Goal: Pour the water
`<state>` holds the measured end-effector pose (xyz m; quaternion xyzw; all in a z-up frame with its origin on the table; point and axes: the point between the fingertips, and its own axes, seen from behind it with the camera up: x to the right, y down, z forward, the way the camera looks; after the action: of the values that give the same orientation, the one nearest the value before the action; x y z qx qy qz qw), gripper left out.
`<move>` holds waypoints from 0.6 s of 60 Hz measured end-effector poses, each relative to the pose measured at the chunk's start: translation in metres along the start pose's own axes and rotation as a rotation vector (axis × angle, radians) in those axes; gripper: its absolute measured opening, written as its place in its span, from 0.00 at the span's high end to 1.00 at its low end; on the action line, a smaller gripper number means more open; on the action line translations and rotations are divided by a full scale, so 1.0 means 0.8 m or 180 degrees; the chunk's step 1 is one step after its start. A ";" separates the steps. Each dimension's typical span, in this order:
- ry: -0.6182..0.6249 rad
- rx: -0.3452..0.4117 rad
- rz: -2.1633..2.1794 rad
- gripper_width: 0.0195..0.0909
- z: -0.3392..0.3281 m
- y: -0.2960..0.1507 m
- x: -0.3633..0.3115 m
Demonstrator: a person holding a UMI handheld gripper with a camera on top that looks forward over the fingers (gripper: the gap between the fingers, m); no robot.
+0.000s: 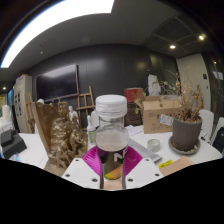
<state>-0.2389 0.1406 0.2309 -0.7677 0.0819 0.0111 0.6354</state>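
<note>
Filling the far side, a dark wall (120, 65) carries a black screen (58, 80), with a bright ceiling light (60, 15) overhead and two small spot lamps further along. Below it runs a white table (35, 150), crowded.

Largest items on the table: a cardboard box (160, 112) off to one side, behind a potted plant (186, 125) with dry stems in a dark grey pot. On the other side stands a brown, gold-flecked decorative piece (62, 130), tall and irregular; what it is exactly cannot be made out. A small wooden easel (84, 100) stands behind it. A round metal tin or lid (153, 145) lies on the table near the pot, and a yellow-green strip (165, 162) lies just ahead of it.

Centre: a clear plastic bottle (111, 125) with a wide white cap (111, 104), upright, partly filled with water. It sits between the fingers, close in front of the camera. Whether its base rests on the table is hidden.

Gripper (112, 166): white fingers with magenta pads (95, 160) angled in toward the lower part of the bottle. Pads appear close against its sides, but contact on both sides cannot be confirmed, so whether it is clamped cannot be told. A small brown piece (113, 173) shows low between the fingers.
</note>
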 end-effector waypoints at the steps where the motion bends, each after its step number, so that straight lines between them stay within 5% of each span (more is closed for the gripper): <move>1: 0.0027 -0.0030 -0.0085 0.94 0.002 0.009 0.009; 14: 0.0242 -0.0503 -0.0336 0.94 0.023 0.135 0.083; 36: 0.0252 -0.0643 -0.0352 0.93 0.038 0.210 0.092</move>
<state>-0.1871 0.1321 0.0522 -0.8311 0.0630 -0.0462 0.5507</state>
